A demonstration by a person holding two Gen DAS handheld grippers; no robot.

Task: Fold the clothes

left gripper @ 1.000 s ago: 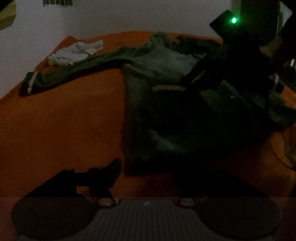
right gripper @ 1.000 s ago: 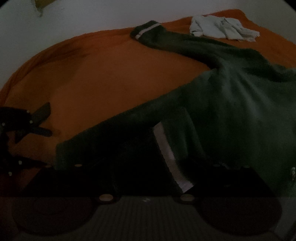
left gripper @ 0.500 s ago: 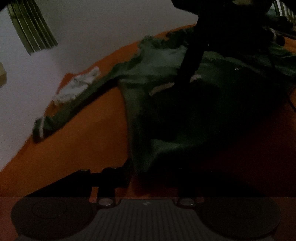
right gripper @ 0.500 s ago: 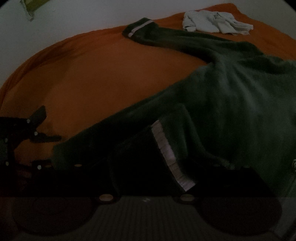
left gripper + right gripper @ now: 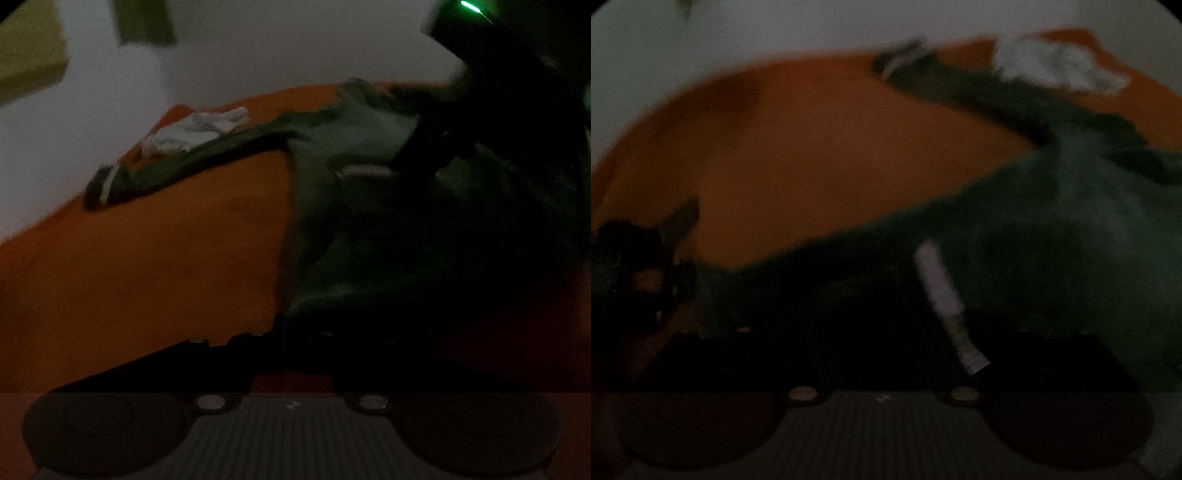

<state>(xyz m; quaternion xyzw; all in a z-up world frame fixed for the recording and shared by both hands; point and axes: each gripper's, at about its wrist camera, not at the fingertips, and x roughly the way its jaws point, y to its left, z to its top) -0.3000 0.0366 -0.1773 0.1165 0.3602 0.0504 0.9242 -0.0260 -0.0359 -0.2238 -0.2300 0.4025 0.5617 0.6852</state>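
Dim light and blur make this moment hard to read, but the layout is plain enough. A dark green sweater (image 5: pixel 369 206) lies spread on a bed with an orange sheet (image 5: pixel 147 266), one sleeve stretched toward the far side with its striped cuff (image 5: pixel 103 184) near the wall. A crumpled white garment (image 5: pixel 195 129) sits just beside that sleeve, at the far edge of the bed.

The left hand-held gripper (image 5: pixel 291 332) sits at the near hem corner of the sweater with its fingers pressed together; the fabric edge meets the fingertips, so it looks like a pinch on the hem, though the shadow hides the exact contact. The right hand-held gripper (image 5: pixel 886 347) is low over the other sleeve, whose pale striped cuff (image 5: pixel 945 302) runs down between its fingers; whether those fingers are spread or clamped on the cuff I cannot tell, as they are lost in darkness.

Risks, as I judge them: the left pinch may hold only a thin edge of knit, so the hem could slip out once lifted. If it has caught just the top layer, the body would open and the fold come out crooked. Thick, fuzzy fabric drags on the sheet, which could bunch the orange cover. A fold swept toward the far sleeve could also catch the white garment.
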